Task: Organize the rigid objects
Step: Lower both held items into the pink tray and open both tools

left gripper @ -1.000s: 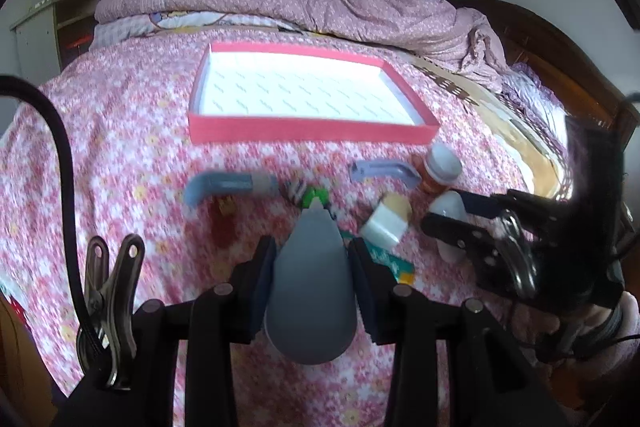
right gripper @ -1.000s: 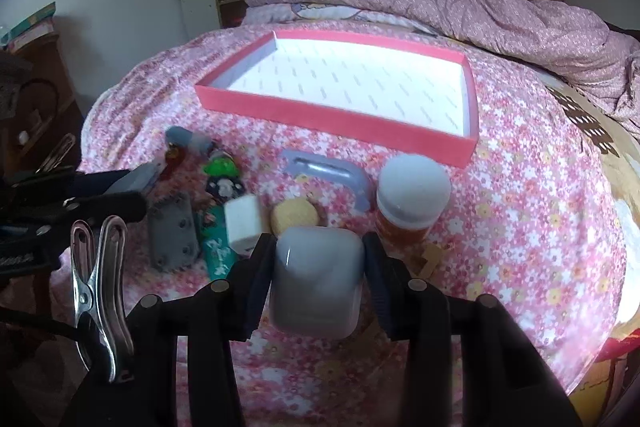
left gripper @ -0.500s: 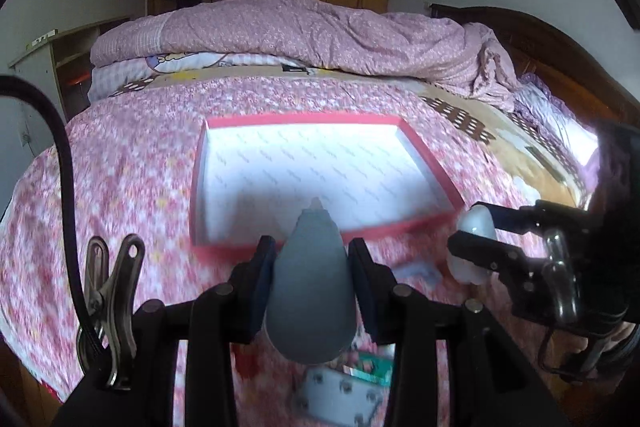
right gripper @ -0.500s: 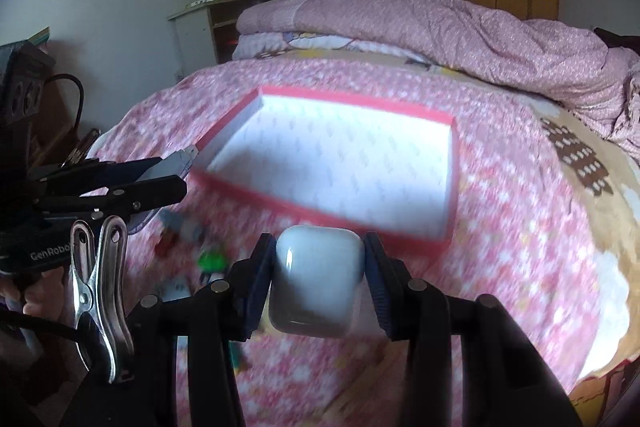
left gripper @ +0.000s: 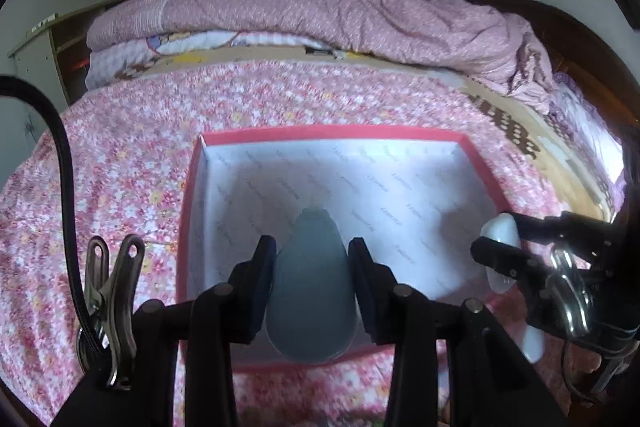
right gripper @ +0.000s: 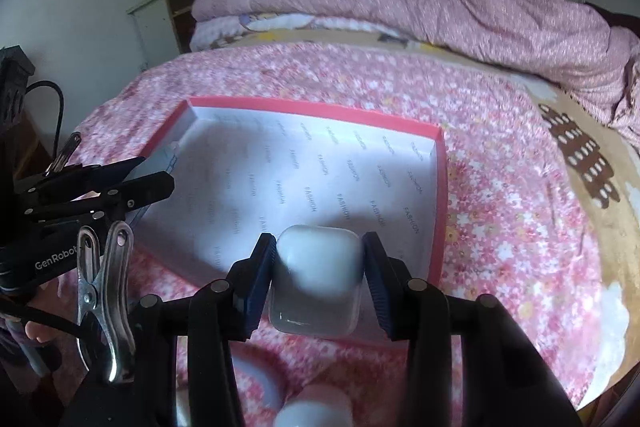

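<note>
Left wrist view: the left gripper (left gripper: 312, 279) is clenched on a grey teardrop-shaped object (left gripper: 311, 293), low in the middle of the frame, hanging over the near half of the red-rimmed box (left gripper: 332, 133) that lies open on the floral bedspread (left gripper: 120, 163). At the right edge the right gripper (left gripper: 498, 247) shows side-on, clamped on something white.

Right wrist view confirms it: the right gripper (right gripper: 319, 269) grasps a white rounded case (right gripper: 316, 281), which looks like an earbud case, poised above the near right part of the red-rimmed box (right gripper: 439, 211). The left gripper (right gripper: 154, 173) reaches in from the left edge over the box's left wall.

The step in hand appears to be setting both pieces down inside the box. To do it well, I would carry each piece clear of the rim, lower it until it nearly meets the white lining, and only then loosen the jaws; a drop from height could make the smooth case bounce or slide. Keeping the two well apart, grey piece on the left and case on the right, leaves room for whatever else belongs there and keeps the grippers from colliding.

Writing: the box lining carries the word "FASHION" repeated in slanted rows, legible in the right wrist view; the left gripper's body reads "GenRobot", cut off at its end.
</note>
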Motion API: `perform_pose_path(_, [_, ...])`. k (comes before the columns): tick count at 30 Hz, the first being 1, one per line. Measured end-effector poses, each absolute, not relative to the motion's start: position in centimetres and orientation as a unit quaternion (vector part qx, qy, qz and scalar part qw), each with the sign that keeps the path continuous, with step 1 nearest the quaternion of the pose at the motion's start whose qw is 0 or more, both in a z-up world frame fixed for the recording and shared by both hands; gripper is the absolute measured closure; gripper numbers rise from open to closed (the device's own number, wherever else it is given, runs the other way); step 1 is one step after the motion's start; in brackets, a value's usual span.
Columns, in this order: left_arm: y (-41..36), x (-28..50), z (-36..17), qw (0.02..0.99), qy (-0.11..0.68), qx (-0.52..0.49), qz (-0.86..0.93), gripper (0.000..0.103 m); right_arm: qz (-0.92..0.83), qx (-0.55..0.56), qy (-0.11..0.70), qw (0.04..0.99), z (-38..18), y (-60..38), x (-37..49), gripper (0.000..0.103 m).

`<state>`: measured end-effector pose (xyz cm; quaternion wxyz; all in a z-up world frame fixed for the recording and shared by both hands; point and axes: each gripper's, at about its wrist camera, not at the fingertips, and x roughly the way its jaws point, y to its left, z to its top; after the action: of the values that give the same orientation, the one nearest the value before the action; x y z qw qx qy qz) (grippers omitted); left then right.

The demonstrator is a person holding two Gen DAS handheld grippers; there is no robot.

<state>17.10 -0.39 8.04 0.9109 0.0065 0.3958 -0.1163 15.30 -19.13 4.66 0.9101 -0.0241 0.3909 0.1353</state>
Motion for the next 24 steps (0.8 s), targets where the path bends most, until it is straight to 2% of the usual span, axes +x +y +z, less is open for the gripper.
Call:
perform_pose_path(8, [-0.3,17.9,5.0,0.899,0.425,0.024,-0.102,0.063,0.134,-0.024,0.418,0.898,2.3,-19.3,16.6,0.058])
perform_pose_path(24, [-0.4,15.8,4.4,0.9,0.422,0.055,-0.095,0.062,0.139,-0.03,0.417,0.898,1.6,-18.8,15.2,0.058])
